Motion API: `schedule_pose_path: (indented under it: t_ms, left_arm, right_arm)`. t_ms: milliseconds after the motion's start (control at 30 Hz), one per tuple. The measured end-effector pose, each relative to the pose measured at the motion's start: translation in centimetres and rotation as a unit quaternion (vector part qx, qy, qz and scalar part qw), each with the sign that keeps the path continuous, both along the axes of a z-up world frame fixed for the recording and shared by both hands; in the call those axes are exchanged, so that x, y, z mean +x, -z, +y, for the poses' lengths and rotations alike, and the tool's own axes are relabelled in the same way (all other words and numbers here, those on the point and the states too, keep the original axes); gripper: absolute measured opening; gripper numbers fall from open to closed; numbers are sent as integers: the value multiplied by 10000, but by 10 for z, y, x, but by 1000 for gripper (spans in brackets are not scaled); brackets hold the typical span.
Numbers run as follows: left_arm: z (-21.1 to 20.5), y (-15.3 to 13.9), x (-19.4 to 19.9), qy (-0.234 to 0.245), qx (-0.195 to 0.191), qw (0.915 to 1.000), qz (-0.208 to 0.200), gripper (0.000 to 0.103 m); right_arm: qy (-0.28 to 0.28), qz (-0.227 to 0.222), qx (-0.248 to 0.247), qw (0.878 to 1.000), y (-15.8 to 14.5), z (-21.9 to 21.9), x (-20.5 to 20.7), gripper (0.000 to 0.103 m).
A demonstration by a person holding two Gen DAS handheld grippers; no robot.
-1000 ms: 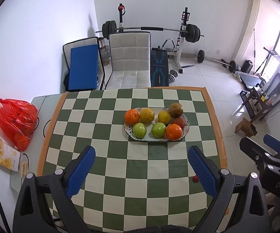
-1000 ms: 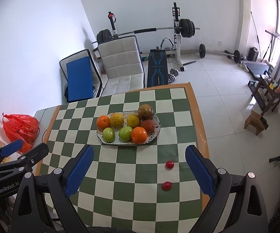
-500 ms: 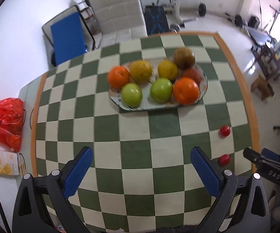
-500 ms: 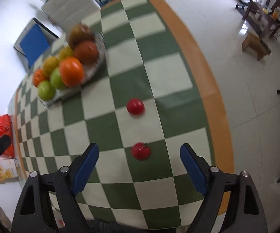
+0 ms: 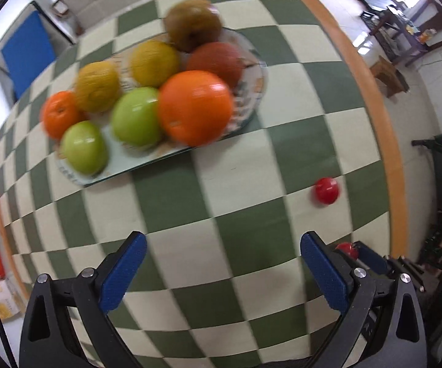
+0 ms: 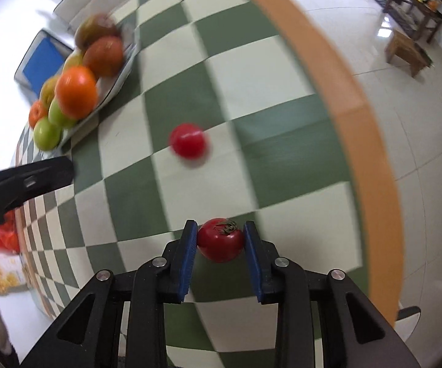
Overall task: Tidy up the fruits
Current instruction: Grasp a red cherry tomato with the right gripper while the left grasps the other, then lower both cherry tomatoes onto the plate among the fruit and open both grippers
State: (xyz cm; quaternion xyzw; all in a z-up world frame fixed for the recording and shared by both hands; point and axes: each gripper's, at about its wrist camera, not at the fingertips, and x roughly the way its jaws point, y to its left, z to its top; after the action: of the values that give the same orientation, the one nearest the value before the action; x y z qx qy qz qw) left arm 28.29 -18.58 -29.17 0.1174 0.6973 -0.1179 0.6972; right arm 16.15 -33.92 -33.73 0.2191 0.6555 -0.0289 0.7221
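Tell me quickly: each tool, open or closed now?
Left tool: open, empty.
Right tool: closed on the small red stemmed tomato.

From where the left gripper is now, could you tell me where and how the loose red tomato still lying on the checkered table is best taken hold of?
Grip the loose red tomato across its widest middle, coming from above and the near side. It is small, round and lies free on the checkered table, so any pair of opposite sides should do. The left gripper is open wide enough. The right gripper holds the other tomato the same way.
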Motion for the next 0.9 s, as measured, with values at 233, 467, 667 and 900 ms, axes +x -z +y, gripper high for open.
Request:
schedule_pose_path:
  t_ms: [233, 467, 667, 900]
  left_arm:
    - [-71, 31, 2, 784, -236, 9961, 317, 97]
    - [-104, 52, -2, 1268, -98, 9913, 347, 28]
    - [-90, 42, -6, 1157, -312, 9925, 226, 28]
    - [-3, -3, 4, -36, -1138, 9927, 406, 28]
  right_arm:
    - [499, 137, -151, 9985, 0, -47, -20, 33]
    - [690, 122, -231, 9973, 1, -63, -33, 33]
    - [590, -42, -279, 9979, -16, -60, -25, 33]
    - [164, -356, 72, 9992, -44, -21, 2, 33]
